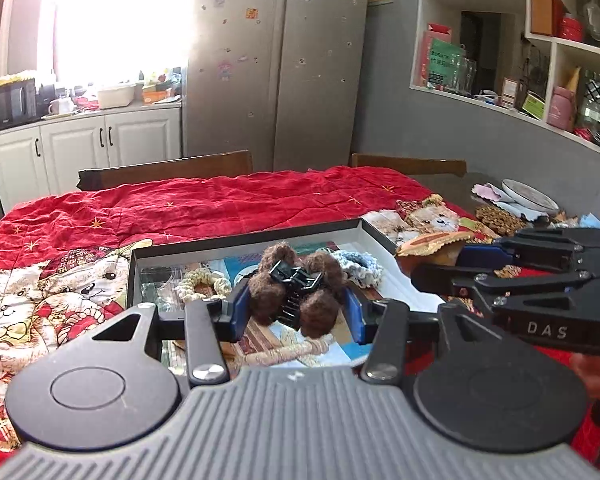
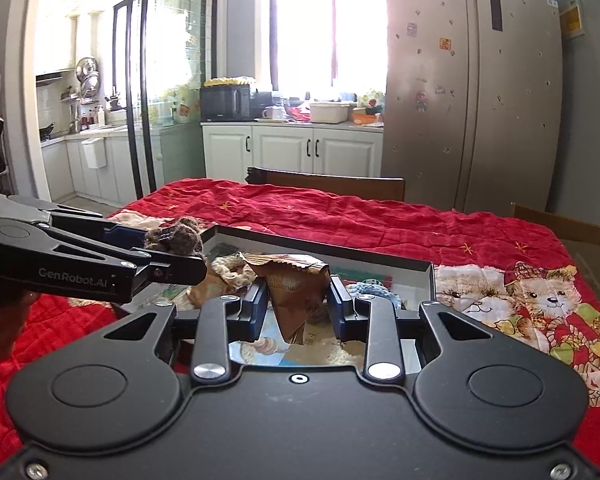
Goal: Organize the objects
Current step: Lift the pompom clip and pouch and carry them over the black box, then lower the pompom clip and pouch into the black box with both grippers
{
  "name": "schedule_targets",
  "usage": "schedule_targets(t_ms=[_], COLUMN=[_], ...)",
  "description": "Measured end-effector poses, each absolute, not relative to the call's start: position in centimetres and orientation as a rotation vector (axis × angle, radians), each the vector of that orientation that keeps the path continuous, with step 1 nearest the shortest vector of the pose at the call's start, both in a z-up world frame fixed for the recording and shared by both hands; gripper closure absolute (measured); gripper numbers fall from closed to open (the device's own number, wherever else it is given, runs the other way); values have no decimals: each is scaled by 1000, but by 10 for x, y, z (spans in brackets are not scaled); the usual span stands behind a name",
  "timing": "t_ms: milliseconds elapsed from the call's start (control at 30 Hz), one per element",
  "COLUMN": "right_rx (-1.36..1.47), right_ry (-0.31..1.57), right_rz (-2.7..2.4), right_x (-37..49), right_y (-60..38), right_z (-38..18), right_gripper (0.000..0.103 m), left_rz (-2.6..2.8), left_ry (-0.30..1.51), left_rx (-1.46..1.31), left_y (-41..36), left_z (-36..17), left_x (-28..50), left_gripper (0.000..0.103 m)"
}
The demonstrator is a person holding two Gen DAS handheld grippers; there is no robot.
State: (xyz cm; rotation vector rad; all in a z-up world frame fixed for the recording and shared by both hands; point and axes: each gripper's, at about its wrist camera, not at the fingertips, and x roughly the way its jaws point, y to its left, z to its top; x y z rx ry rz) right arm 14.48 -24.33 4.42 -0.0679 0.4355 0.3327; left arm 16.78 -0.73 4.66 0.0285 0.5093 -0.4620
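My left gripper [image 1: 296,304] is shut on a black hair claw clip with brown pom-poms [image 1: 296,290], held above a shallow black-and-white box [image 1: 244,238] on the red bear-print cloth. The box holds a cream scrunchie [image 1: 204,282], a light blue scrunchie [image 1: 360,266] and printed cards. My right gripper [image 2: 299,304] is shut on a brown foil snack packet [image 2: 300,292] over the same box [image 2: 380,260]. The left gripper with the clip also shows at the left of the right wrist view [image 2: 172,240]. The right gripper shows at the right of the left wrist view [image 1: 432,276].
A red quilted cloth [image 1: 240,200] covers the table. Two wooden chair backs [image 1: 168,168] stand at the far side. At the right lie a bear-print pouch [image 1: 432,220], a white plate [image 1: 528,196] and small cloths. A fridge [image 1: 276,60] and white cabinets stand behind.
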Motion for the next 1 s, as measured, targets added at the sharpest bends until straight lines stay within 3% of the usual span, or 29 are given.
schedule_targets(t_ms=[1000], right_rx=[-25], right_ry=[561], right_rz=[283], right_x=[222], right_y=[-244], right_z=[-11], right_gripper=[72], left_rz=[-366], left_ry=[575], left_rx=[69], left_y=[-33], left_z=[3], left_x=[222], left_gripper=[50])
